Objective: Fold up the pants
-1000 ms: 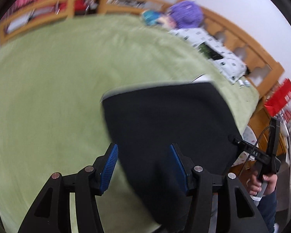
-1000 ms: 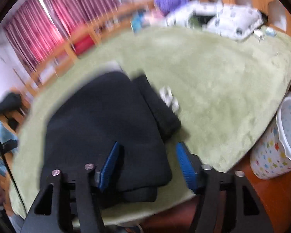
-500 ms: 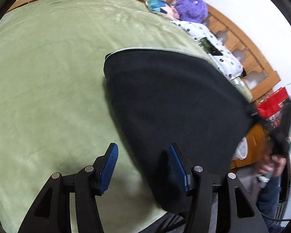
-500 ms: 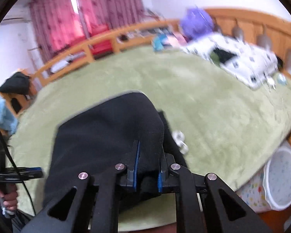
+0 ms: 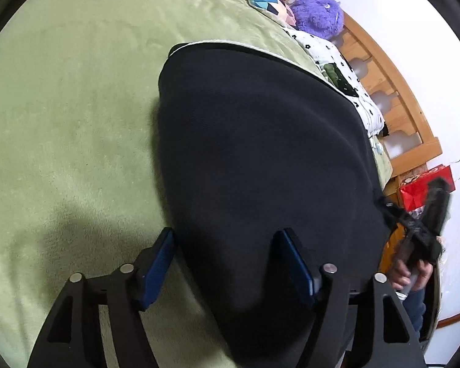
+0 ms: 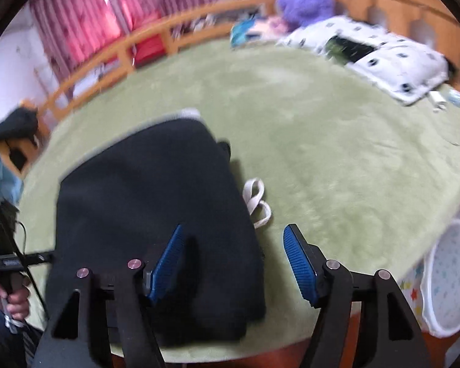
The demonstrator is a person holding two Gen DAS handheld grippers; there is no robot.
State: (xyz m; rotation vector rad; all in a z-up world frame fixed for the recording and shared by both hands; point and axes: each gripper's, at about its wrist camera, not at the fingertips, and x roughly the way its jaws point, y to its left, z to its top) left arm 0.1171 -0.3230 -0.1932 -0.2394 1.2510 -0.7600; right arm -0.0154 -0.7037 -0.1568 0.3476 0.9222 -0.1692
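Black pants [image 5: 260, 165] lie folded flat on the green blanket [image 5: 70, 116], with a white drawstring [image 6: 256, 199] poking out at their right edge. My left gripper [image 5: 227, 260] is open over the pants' near left edge, holding nothing. My right gripper [image 6: 233, 260] is open above the pants' [image 6: 156, 208] near right corner, its left pad [image 6: 165, 260] over the cloth and its right pad over the blanket. The right gripper's handle and hand show in the left wrist view [image 5: 420, 245].
A purple plush toy [image 5: 317, 15], a patterned cushion [image 5: 266, 1] and a white spotted pillow [image 6: 380, 58] lie at the head of the bed by the wooden headboard [image 5: 392, 98]. A white starred bin [image 6: 450, 282] stands off the bed's right edge. Red curtains [image 6: 86, 18] hang behind.
My right gripper was shut on the pants' edge half a second ago and is now open, the fold laid down. The left gripper stayed open and moved closer over the pants.
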